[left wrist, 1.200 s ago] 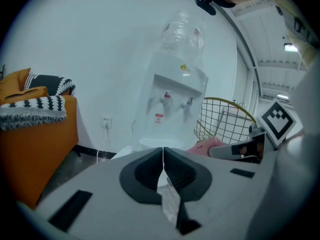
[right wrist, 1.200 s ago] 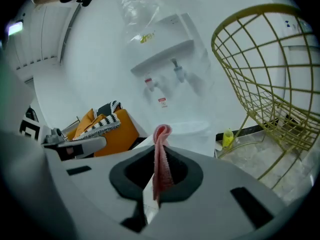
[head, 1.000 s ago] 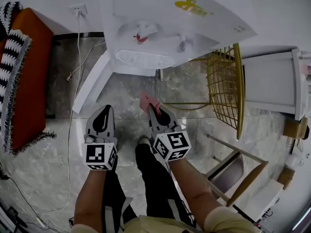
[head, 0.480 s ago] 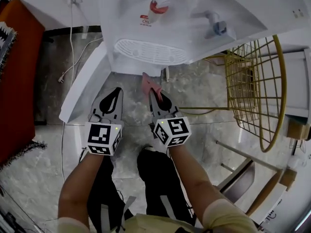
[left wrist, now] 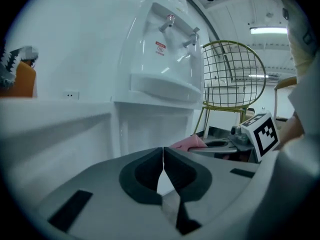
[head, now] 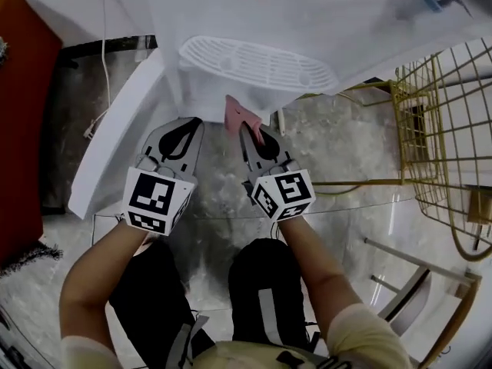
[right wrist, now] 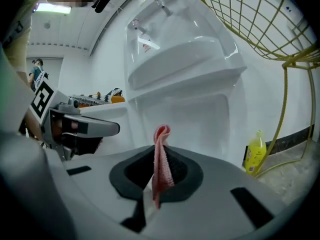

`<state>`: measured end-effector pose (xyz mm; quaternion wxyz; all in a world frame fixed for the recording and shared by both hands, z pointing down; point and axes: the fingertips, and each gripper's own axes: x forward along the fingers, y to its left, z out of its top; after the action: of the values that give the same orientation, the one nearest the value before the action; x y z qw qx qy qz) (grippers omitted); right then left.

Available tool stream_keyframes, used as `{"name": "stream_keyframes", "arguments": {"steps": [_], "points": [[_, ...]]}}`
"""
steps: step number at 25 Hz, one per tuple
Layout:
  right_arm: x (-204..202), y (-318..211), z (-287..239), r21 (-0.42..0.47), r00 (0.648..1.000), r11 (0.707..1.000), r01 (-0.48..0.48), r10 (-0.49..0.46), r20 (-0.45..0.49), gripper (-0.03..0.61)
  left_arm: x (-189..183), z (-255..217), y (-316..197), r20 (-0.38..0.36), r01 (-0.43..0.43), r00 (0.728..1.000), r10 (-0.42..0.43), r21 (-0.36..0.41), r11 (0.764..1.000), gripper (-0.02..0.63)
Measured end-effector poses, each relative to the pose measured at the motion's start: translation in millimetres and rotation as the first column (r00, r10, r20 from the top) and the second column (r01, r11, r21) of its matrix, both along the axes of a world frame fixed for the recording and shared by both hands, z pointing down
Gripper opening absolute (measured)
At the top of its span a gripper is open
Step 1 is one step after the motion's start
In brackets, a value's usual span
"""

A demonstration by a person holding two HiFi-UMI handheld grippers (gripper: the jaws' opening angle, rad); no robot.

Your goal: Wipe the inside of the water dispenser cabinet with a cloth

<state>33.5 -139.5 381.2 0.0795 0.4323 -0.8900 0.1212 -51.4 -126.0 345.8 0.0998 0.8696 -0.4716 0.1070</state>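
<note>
1. Right gripper [head: 247,133] is clamped on the pink cloth [right wrist: 160,156]; a folded strip stands up past the jaw tips and the rest hangs down between the pads
2. I judge the cloth light, soft and limp: it will crumple under pressure, not push back. The hold is best kept at mid-fold, as now, leaving the free fold forward as the wiping face
3. Left gripper [left wrist: 163,159] has its jaws pressed together with nothing between them, and it sits just beside the right one
4. The cloth is outside the water dispenser cabinet [right wrist: 200,121], near its opening and not touching it
5. The right gripper view shows the open white cavity straight ahead and a yellow bottle [right wrist: 256,151] beside it. The head view shows neither, since the drip tray [head: 257,64] overhangs the opening
6. Only the head view shows both grippers side by side, with the wire chair [head: 401,137] to the right
</note>
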Motion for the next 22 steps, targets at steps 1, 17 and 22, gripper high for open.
{"name": "stream_keyframes", "arguments": {"steps": [1,17,22], "points": [[-3,-6,6,0.026,1.0,1.0,0.016,-0.016,0.003,0.026,0,7,-4,0.004,-0.007,1.0,0.007,0.017,1.0,0.017],[-8,-47,37,0.167,0.999,0.985,0.04,-0.045,0.023,0.026,-23,50,-27,-0.065,0.092,0.994,-0.082,0.163,0.982,0.017],[-35,-64,16,0.228,0.995,0.969,0.096,-0.095,-0.017,0.026,-25,64,-30,-0.12,0.124,0.987,-0.109,0.132,0.983,0.017]]}}
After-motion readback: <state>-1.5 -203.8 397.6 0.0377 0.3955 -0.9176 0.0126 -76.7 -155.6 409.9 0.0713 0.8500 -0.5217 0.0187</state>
